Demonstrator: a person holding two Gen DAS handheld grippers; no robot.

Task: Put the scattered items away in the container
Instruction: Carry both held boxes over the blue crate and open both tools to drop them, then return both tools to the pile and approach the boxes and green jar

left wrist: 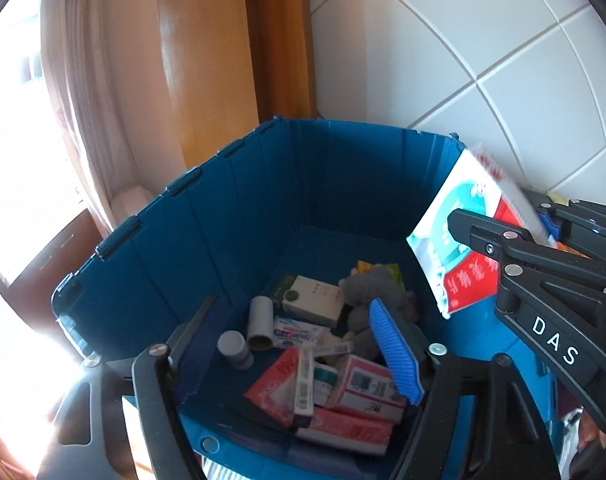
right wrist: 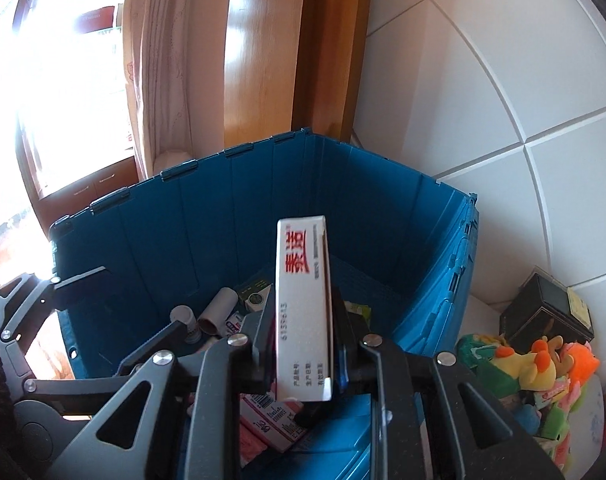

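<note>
A blue plastic crate (left wrist: 239,208) (right wrist: 207,216) holds several medicine boxes (left wrist: 359,384), a white tube (left wrist: 260,322), a small bottle (left wrist: 233,348) and a grey plush toy (left wrist: 377,296). My left gripper (left wrist: 299,344) hangs open and empty over the crate's near side; it also shows at the left of the right wrist view (right wrist: 69,282). My right gripper (right wrist: 303,320) is shut on a white box with red print (right wrist: 303,304), held upright above the crate. In the left wrist view that box (left wrist: 459,240) is at the crate's right rim.
Colourful plush toys (right wrist: 543,368) and a dark box (right wrist: 547,312) lie on the floor right of the crate. White tiled wall (right wrist: 503,80) behind, wooden door frame (left wrist: 207,52) and curtain (left wrist: 83,80) at the back left.
</note>
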